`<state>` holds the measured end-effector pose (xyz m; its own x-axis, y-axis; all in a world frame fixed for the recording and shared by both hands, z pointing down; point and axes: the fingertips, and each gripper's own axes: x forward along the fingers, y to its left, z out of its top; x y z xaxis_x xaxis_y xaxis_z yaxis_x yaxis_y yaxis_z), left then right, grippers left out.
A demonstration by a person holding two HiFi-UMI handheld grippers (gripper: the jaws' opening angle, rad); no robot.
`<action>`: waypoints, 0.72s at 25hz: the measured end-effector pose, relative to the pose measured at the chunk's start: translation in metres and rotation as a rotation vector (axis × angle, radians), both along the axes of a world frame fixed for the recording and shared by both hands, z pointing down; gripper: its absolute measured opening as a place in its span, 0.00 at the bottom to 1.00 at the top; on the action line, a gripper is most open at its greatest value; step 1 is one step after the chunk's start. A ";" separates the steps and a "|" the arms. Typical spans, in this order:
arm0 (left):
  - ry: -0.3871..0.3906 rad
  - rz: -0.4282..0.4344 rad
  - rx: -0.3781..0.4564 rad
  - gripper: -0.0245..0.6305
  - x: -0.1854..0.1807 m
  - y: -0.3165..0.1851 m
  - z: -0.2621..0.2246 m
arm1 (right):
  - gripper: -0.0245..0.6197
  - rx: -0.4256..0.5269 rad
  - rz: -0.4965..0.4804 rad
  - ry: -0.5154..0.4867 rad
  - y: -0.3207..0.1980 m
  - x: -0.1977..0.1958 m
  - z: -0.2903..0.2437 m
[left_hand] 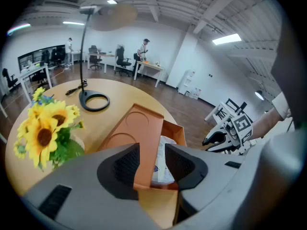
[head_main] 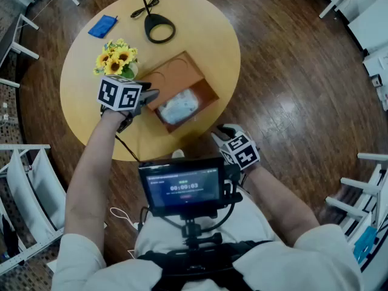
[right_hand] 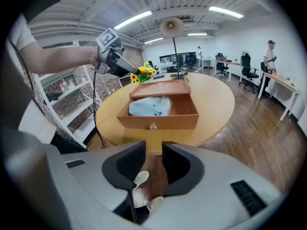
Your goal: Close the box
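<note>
An orange-brown box (head_main: 176, 74) lies on the round wooden table (head_main: 97, 126), its drawer (right_hand: 158, 120) pulled out toward me with a small knob (right_hand: 153, 126) on the front. A white and blue packet (head_main: 179, 107) lies in the drawer. My left gripper (head_main: 151, 97) is at the box's left end, jaws open; in the left gripper view (left_hand: 152, 164) the box's near corner (left_hand: 144, 176) sits between them. My right gripper (head_main: 219, 132) hovers off the table's near edge, facing the drawer front. Its jaws (right_hand: 153, 164) stand open on nothing, with only floor below.
Sunflowers in a vase (head_main: 116, 58) stand just left of the box, close to my left gripper. A black lamp base (head_main: 159, 28) and a blue pouch (head_main: 103, 26) lie at the table's far side. A monitor (head_main: 185, 187) hangs at my chest. White racks (head_main: 24, 187) stand on the left.
</note>
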<state>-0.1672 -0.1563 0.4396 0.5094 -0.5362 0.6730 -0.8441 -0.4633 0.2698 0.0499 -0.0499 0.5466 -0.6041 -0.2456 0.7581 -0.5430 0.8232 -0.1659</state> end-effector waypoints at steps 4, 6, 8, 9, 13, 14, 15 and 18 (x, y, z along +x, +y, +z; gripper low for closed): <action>-0.036 0.128 -0.102 0.29 0.023 -0.018 0.022 | 0.22 -0.003 -0.029 0.014 0.005 -0.008 -0.005; -0.063 0.170 -0.153 0.29 0.025 -0.023 0.038 | 0.22 -0.007 -0.010 0.018 0.007 -0.014 0.002; -0.084 0.214 -0.195 0.29 0.026 -0.026 0.055 | 0.22 -0.009 0.012 0.026 0.009 -0.020 0.006; -0.093 0.237 -0.212 0.29 0.025 -0.028 0.062 | 0.22 -0.008 0.018 0.033 0.009 -0.025 0.008; -0.135 0.284 -0.230 0.17 0.008 -0.044 0.076 | 0.22 0.007 0.032 0.038 -0.006 -0.050 0.018; -0.148 0.288 -0.228 0.15 0.006 -0.046 0.076 | 0.22 0.011 0.040 0.035 -0.009 -0.054 0.020; -0.166 0.296 -0.223 0.12 0.005 -0.047 0.077 | 0.21 0.013 0.050 0.032 -0.010 -0.057 0.021; -0.217 0.324 -0.203 0.04 0.004 -0.046 0.079 | 0.20 0.020 0.083 0.025 -0.011 -0.062 0.025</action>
